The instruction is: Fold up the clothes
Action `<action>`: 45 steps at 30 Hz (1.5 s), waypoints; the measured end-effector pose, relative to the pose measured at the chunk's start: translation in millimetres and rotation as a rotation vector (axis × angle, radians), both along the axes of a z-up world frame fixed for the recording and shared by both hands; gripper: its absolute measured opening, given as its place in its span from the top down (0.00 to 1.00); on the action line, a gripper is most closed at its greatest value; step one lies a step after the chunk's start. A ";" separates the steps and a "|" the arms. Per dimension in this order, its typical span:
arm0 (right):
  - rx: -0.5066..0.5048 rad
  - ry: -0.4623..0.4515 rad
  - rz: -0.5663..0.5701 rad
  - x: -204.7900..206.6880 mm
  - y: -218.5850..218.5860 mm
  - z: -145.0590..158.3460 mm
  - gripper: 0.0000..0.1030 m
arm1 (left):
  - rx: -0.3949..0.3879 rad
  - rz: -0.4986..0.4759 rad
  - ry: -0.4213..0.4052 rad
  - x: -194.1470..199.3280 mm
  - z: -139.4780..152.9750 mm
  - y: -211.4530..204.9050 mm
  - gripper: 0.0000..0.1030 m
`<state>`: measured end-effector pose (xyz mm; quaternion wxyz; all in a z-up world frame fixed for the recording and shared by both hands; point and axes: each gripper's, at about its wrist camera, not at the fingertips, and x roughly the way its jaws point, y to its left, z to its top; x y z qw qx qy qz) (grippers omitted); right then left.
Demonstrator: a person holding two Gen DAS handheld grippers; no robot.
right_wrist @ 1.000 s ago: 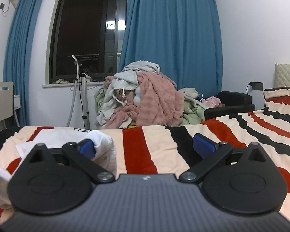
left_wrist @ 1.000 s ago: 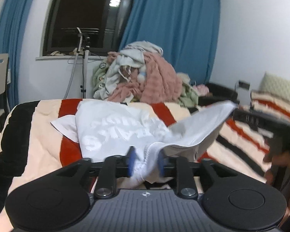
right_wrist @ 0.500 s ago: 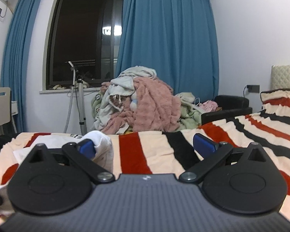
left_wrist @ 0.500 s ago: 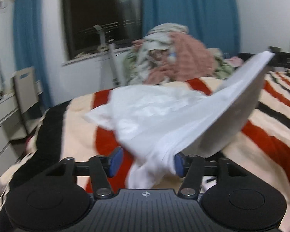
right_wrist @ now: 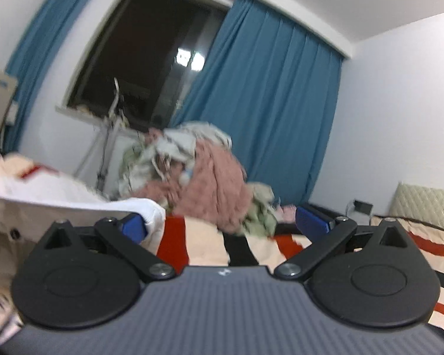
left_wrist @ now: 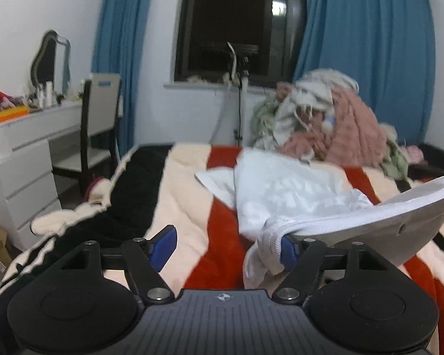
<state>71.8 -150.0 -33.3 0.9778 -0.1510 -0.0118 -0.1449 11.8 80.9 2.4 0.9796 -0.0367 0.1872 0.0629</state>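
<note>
A white garment (left_wrist: 281, 189) with pale lettering lies on the striped blanket (left_wrist: 186, 195) of the bed. My left gripper (left_wrist: 226, 248) is open wide just in front of it. The garment's ribbed hem drapes over the right fingertip (left_wrist: 290, 250), and nothing sits between the fingers. One part of the cloth (left_wrist: 399, 210) is lifted and stretches off to the right. In the right wrist view the white garment (right_wrist: 74, 195) comes in from the left and its edge hangs on the left fingertip (right_wrist: 133, 227). My right gripper (right_wrist: 222, 224) is also open wide.
A tall pile of loose clothes (left_wrist: 319, 127) (right_wrist: 198, 177) stands beyond the bed, in front of blue curtains and a dark window. A white dresser (left_wrist: 20, 153) and a chair (left_wrist: 100, 112) stand on the left. A padded headboard (right_wrist: 429, 204) is at the right.
My left gripper, shut on the garment's hem a second ago, has opened wide and swung left. The right gripper has tilted upward, and the cloth still hangs on its left finger.
</note>
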 end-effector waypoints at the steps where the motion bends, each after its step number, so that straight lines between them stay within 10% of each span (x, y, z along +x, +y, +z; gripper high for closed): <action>1: -0.002 -0.018 -0.004 -3.5 1.1 9.7 0.00 | -0.003 -0.001 -0.028 -4.1 8.3 1.2 0.29; 25: -0.014 -0.403 0.199 -110.4 -55.0 436.1 0.00 | 0.012 -0.134 -0.721 -133.9 474.4 -20.0 0.27; 35: -0.068 -0.291 0.159 -71.3 -68.6 440.1 0.00 | 0.052 -0.215 -0.615 -75.6 469.6 -55.8 0.24; 45: 0.032 0.011 0.078 137.1 -86.8 316.4 0.00 | 0.032 -0.199 -0.357 179.8 339.6 -80.7 0.21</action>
